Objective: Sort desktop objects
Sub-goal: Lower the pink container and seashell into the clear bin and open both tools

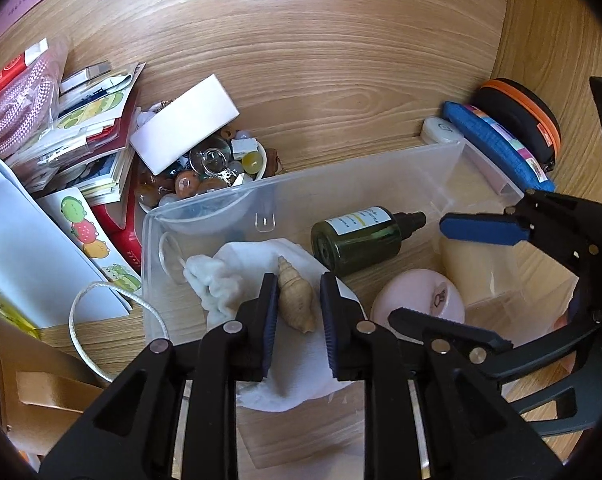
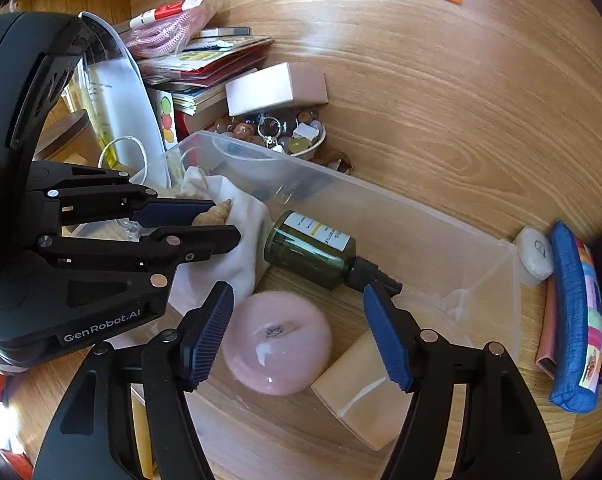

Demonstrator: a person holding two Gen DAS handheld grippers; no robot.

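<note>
A clear plastic bin (image 1: 381,168) (image 2: 481,248) holds a beige spiral shell (image 1: 295,296) (image 2: 217,213) on a white cloth (image 1: 245,264) (image 2: 237,264), a dark green bottle (image 1: 359,236) (image 2: 313,254), a pink round case (image 1: 417,300) (image 2: 277,342) and a cream block (image 1: 477,264) (image 2: 361,392). My left gripper (image 1: 297,304) (image 2: 221,224) is open with its fingers on either side of the shell, not pressing it. My right gripper (image 2: 297,340) (image 1: 433,272) is open, above the pink case.
Left of the bin are a stack of booklets and packets (image 1: 81,132), a white box (image 1: 185,124) and a bowl of stones and beads (image 1: 221,164) (image 2: 289,136). Right of it lie a blue pouch (image 1: 497,144) (image 2: 577,320), a white round case (image 2: 535,254) and a black-orange case (image 1: 525,116).
</note>
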